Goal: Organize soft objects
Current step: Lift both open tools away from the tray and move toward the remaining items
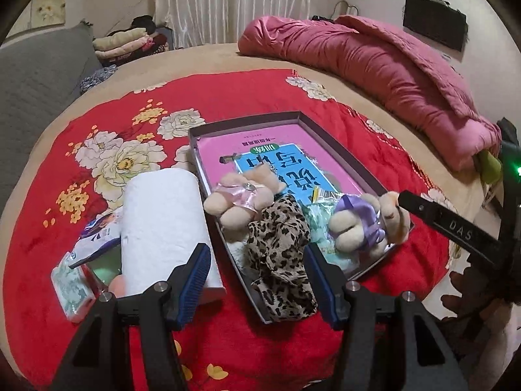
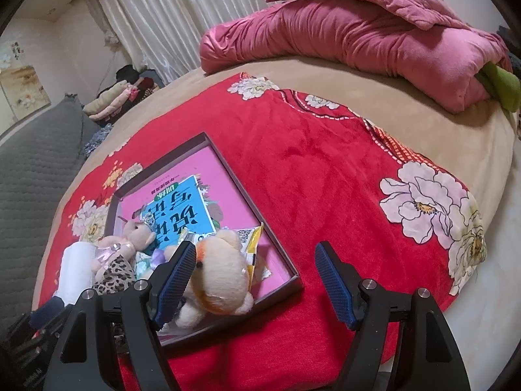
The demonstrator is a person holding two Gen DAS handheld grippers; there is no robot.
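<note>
A shallow dark-rimmed box (image 1: 247, 119) with a pink book in it lies on the red floral blanket (image 1: 107, 104). Inside are a beige plush bear with a pink ribbon (image 1: 241, 195), a bear with a purple ribbon (image 1: 364, 224), a pale green packet (image 1: 317, 228) and a leopard-print cloth (image 1: 280, 260) draped over the near rim. My left gripper (image 1: 257, 283) is open, with the leopard cloth lying loose between its fingers. My right gripper (image 2: 255, 283) is open above the box's near corner (image 2: 280, 244). The purple-ribbon bear (image 2: 218, 277) rests beside its left finger, far from the right one.
A white paper roll (image 1: 162, 221) and tissue packs (image 1: 70, 286) lie left of the box. A rolled pink quilt (image 2: 342, 32) lines the far side of the bed. Folded clothes (image 1: 123, 42) and a grey cushion (image 1: 32, 81) are at the left. A yellow packet (image 2: 254, 241) lies in the box.
</note>
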